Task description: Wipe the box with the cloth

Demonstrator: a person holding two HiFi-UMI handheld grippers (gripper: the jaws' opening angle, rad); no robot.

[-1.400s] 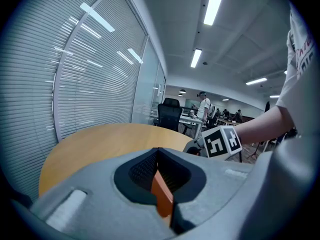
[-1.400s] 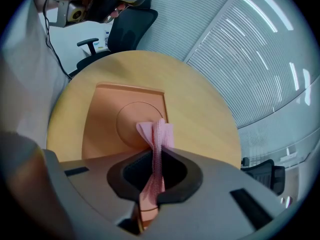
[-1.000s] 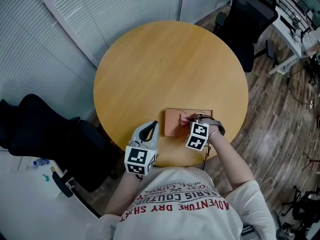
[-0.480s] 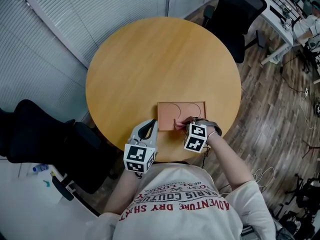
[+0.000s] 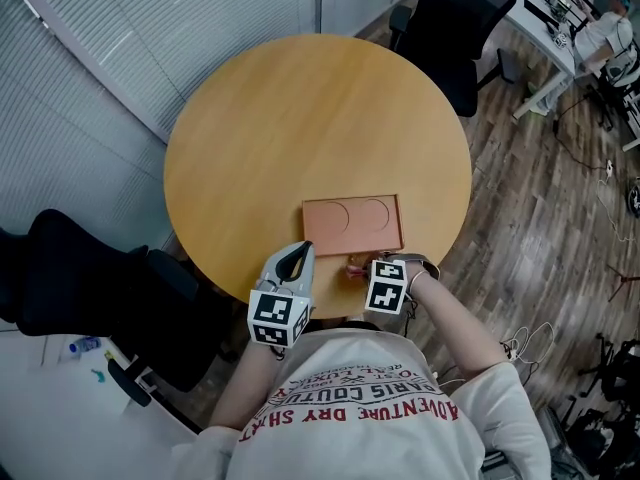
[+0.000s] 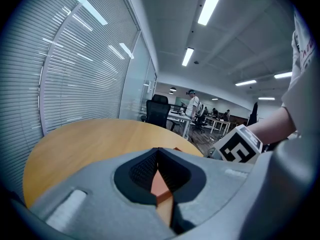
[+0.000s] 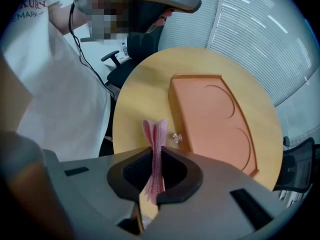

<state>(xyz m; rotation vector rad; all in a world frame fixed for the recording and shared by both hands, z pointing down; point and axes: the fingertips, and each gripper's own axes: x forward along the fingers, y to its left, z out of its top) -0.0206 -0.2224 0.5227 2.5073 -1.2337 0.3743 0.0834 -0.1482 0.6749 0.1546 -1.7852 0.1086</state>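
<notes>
You wear a white T-shirt (image 5: 365, 418) (red lettering, bottom centre); your grey left gripper (image 5: 304, 248) and right gripper (image 5: 358, 266) carry black-and-white marker cubes (image 5: 278, 320).

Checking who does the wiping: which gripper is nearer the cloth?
Right: the right gripper is shut on the cloth; the left gripper is to the cloth's left, apart.

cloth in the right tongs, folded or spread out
Folded: the pink cloth stands as a thin bunched strip pinched in the right tongs.
</notes>
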